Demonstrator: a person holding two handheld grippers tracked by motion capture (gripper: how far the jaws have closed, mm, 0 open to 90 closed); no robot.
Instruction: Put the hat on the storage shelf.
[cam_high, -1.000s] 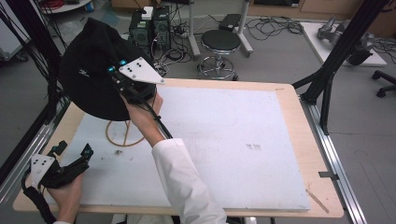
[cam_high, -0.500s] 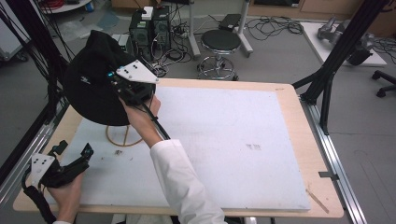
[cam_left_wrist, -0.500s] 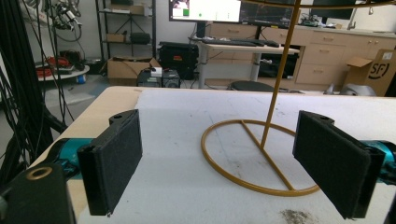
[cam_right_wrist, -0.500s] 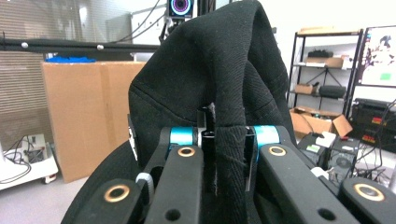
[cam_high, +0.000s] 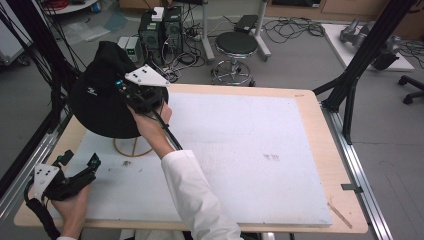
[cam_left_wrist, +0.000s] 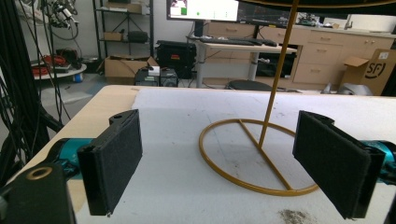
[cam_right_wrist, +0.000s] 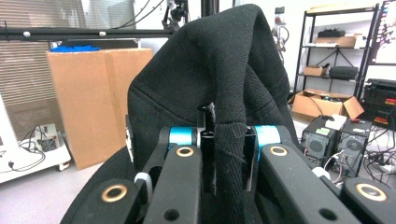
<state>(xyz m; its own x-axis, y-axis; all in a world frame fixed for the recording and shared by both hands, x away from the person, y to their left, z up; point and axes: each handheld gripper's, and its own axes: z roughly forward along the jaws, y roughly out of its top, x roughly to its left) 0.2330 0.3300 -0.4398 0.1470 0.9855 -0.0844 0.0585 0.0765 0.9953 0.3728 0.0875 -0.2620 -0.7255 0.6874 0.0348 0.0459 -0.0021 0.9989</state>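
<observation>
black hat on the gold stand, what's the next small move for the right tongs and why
Probably ease the black hat down to settle on the gold stand, then open. The right tongs are shut on a fold of its fabric, and it sits above the stand's pole; the left tongs wait open near the base.

One floppy black fabric hat, far left. One thin gold wire stand with a ring base, beneath the hat. Two hand-held black grippers: the left gripper at near left, the right gripper at the hat. Two padded black fingers on each gripper. One white foam sheet covering one pale wooden surface. One round black stool on the floor, far beyond the surface.
</observation>
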